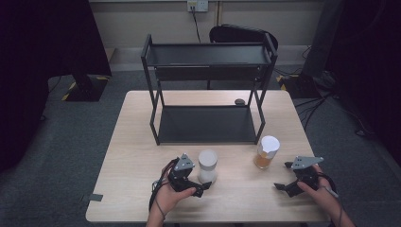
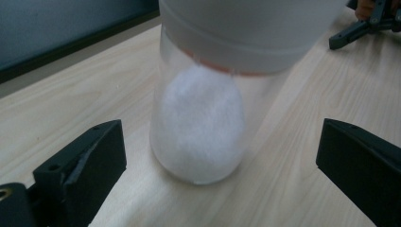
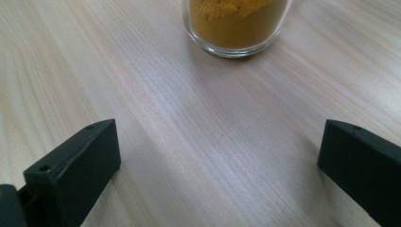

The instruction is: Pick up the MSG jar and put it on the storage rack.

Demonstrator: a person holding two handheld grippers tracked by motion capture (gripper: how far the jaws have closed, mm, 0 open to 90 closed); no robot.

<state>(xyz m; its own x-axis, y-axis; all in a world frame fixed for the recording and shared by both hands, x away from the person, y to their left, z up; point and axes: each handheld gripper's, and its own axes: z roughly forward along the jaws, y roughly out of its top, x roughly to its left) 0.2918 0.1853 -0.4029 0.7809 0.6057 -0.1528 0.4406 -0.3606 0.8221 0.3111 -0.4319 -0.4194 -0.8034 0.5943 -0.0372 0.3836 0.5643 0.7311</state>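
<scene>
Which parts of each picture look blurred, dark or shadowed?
High view: room edges dark, table evenly lit. Left gripper view: white-filled jar close, its lid soft and out of focus. Right gripper view: wood grain sharp, faint shadow under the orange-powder jar.

A light wooden table (image 1: 137, 156) lies in front of me. My left gripper (image 1: 201, 188) has its jaws spread wide, and a clear jar of white powder with a white lid (image 1: 207, 165) stands just ahead of the gap between them, blocking the way forward. My right gripper (image 1: 283, 177) is also spread apart, with bare tabletop between its jaws and a clear jar of yellow-orange powder with a white lid (image 1: 266, 151) standing farther ahead. Open table lies between the two jars. Behind them a black metal two-tier shelf rack (image 1: 208, 90) stands across the middle of the table, its lower tier free.
</scene>
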